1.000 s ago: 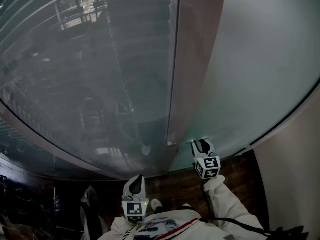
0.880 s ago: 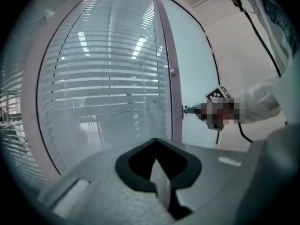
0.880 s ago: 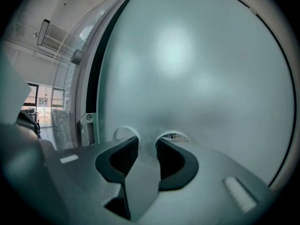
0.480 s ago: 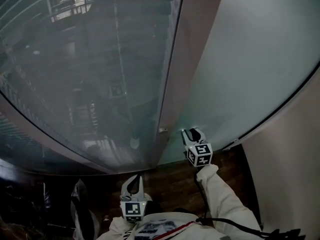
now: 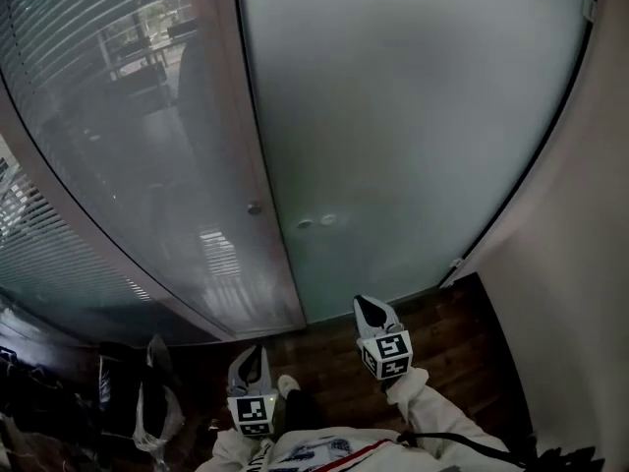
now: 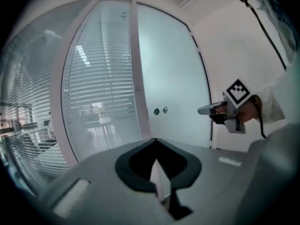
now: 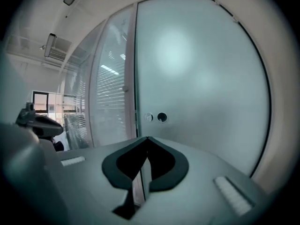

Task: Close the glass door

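Observation:
The frosted glass door [image 5: 413,126] stands flush against the pale frame post [image 5: 236,136]. Two small round fittings [image 5: 315,221] sit near its left edge, and show again in the right gripper view as fittings [image 7: 155,117]. My right gripper [image 5: 367,304] hangs a short way back from the door's foot, apart from the glass. Its jaws are closing and meet at the tips, nothing between them. My left gripper [image 5: 250,353] is lower left, shut and empty, facing the post. In the left gripper view the right gripper [image 6: 206,109] points at the door [image 6: 173,74].
A curved glass wall with blinds [image 5: 88,155] runs left of the post. A white wall [image 5: 580,283] closes the right side. Dark wooden floor [image 5: 462,327] lies under me, with dark bags [image 5: 138,401] at lower left and my shoe [image 5: 286,385] between the grippers.
The right gripper has drawn back from the glass near the door's edge and its jaws have shut. The left gripper has moved too. The door now fills the view squarely.

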